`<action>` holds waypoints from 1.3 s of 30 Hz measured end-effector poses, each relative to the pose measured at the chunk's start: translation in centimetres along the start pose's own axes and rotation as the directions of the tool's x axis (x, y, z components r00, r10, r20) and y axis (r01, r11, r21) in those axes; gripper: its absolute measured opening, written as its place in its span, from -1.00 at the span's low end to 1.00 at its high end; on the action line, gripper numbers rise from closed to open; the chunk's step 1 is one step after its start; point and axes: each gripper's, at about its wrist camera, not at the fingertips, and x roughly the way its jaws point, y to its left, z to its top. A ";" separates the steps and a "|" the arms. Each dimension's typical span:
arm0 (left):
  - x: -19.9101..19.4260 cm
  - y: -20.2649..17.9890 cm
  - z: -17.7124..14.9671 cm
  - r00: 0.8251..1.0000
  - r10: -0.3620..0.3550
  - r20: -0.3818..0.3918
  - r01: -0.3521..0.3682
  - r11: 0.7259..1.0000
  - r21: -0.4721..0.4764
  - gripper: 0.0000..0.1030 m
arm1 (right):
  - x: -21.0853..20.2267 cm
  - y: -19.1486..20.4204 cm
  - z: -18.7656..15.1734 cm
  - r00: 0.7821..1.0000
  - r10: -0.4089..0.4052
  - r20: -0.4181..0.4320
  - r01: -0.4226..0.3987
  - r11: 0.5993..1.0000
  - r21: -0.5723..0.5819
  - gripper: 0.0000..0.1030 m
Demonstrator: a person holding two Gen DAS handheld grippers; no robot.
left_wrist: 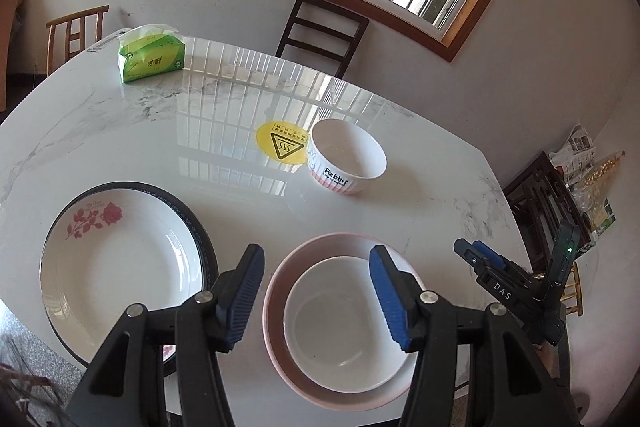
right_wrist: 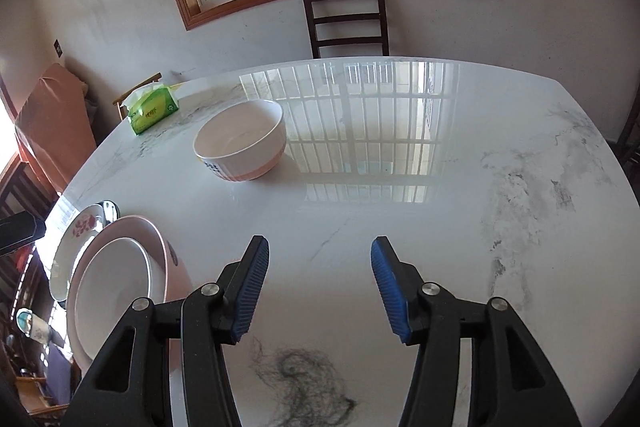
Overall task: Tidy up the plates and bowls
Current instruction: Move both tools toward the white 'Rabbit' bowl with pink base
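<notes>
A white bowl [left_wrist: 344, 323] sits nested inside a larger pink bowl [left_wrist: 280, 291] near the table's front edge. My left gripper [left_wrist: 316, 295] hovers over them, open, its blue pads apart and touching nothing. To the left lies a white plate with a rose print and dark rim [left_wrist: 120, 259]. Farther back stands a pink-and-white "Rabbit" bowl [left_wrist: 346, 157]. My right gripper [right_wrist: 318, 291] is open over bare marble, holding nothing. In the right wrist view the nested white bowl [right_wrist: 112, 291] and pink bowl [right_wrist: 160, 251] lie to its left, the rose plate [right_wrist: 76, 243] behind them, the Rabbit bowl [right_wrist: 242, 145] farther back.
A green tissue pack [left_wrist: 152, 55] lies at the far left of the marble table [left_wrist: 200, 131]; a round yellow hot-surface sticker [left_wrist: 282, 141] is beside the Rabbit bowl. A dark chair [left_wrist: 320, 31] stands behind the table, a wooden chair [left_wrist: 76, 31] at left, cluttered furniture [left_wrist: 560, 199] at right.
</notes>
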 end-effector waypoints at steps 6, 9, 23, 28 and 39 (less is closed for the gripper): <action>1.6 1.7 1.5 1.000 0.002 0.008 -0.001 0.998 -0.063 0.09 | 1.2 -1.8 0.1 0.996 -0.055 0.072 0.051 0.997 0.052 -0.01; 1.9 1.7 2.7 0.997 0.065 0.041 -0.064 0.998 -0.013 0.09 | 1.7 -1.8 0.1 0.994 -0.061 0.090 0.057 0.997 0.043 0.02; 4.7 0.5 6.3 0.922 0.222 0.318 -0.287 0.942 0.173 0.09 | -1.7 0.7 -0.7 0.866 -0.155 0.475 0.189 0.982 -0.024 0.58; 6.3 -0.1 7.4 0.904 0.223 0.364 -0.322 0.916 0.239 0.09 | -1.4 1.9 -1.9 0.844 -0.153 0.514 0.207 0.977 -0.049 0.72; 11.7 -1.8 10.0 0.939 0.199 0.280 -0.299 0.875 0.381 0.09 | 1.6 1.2 -0.4 0.947 0.032 0.321 -0.021 0.999 -0.039 0.93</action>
